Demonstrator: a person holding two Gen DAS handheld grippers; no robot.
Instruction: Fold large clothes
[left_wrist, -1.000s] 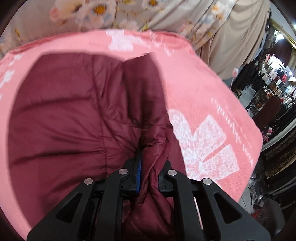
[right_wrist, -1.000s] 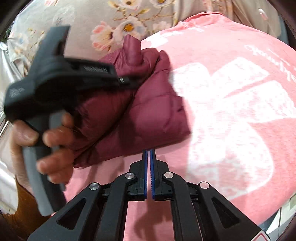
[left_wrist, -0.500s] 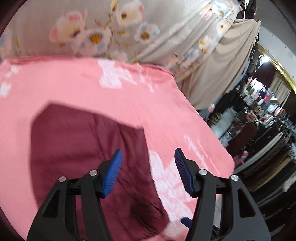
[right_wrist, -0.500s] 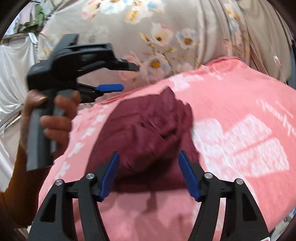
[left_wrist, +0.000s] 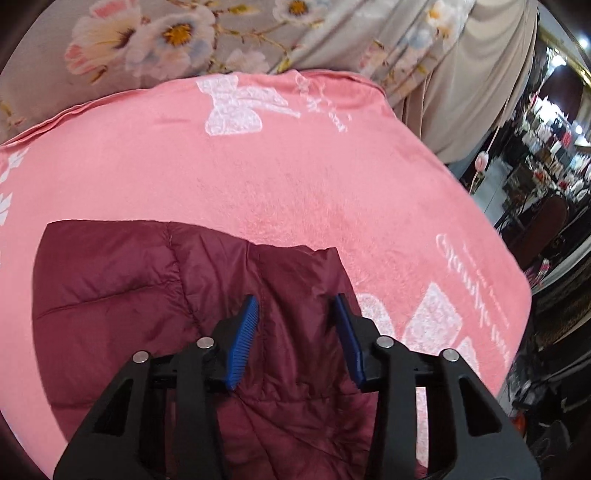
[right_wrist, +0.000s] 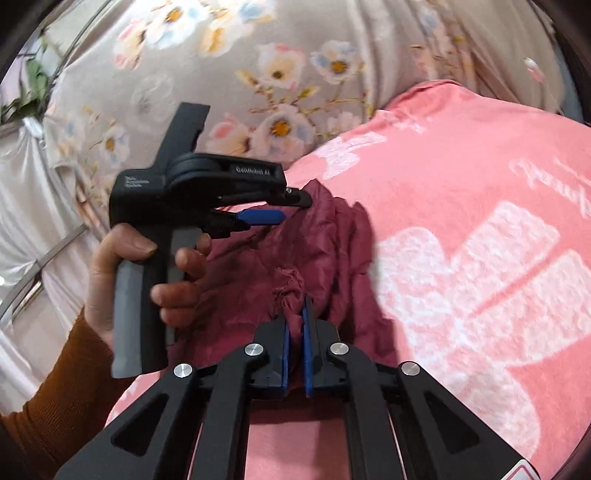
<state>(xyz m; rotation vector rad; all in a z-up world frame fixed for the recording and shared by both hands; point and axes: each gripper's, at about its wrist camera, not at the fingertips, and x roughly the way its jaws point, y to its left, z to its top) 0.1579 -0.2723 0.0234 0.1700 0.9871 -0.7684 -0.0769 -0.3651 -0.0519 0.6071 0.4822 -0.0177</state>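
So the right gripper (right_wrist: 294, 314) is clamped down on a bunched-up fold of the maroon jacket (right_wrist: 295, 251) — you can see a little puff of fabric squeezed between its blue pads (right_wrist: 284, 354), with the jaws just having snapped closed on it. The left gripper (left_wrist: 295, 306) is a different story: its jaws sit partly apart, having just closed in a bit, and the blue pads (left_wrist: 242, 343) aren't pressing on anything — the jacket just lies under and between them, not pinched. From the right wrist view you can also see that left gripper from the side, hanging above the far edge of the jacket, with a hand (right_wrist: 147, 269) wrapped around its grey handle and an orange-brown sleeve (right_wrist: 55, 398) behind it. The jacket itself is quilted, puffy, and lies partly folded on a pink blanket (left_wrist: 295, 177) with white prints and some cursive lettering. Behind the blanket hangs a beige curtain with flowers (right_wrist: 258, 66). Off to the right in the left wrist view there's a dim shop area (left_wrist: 546, 155) with racks, too small to make out.
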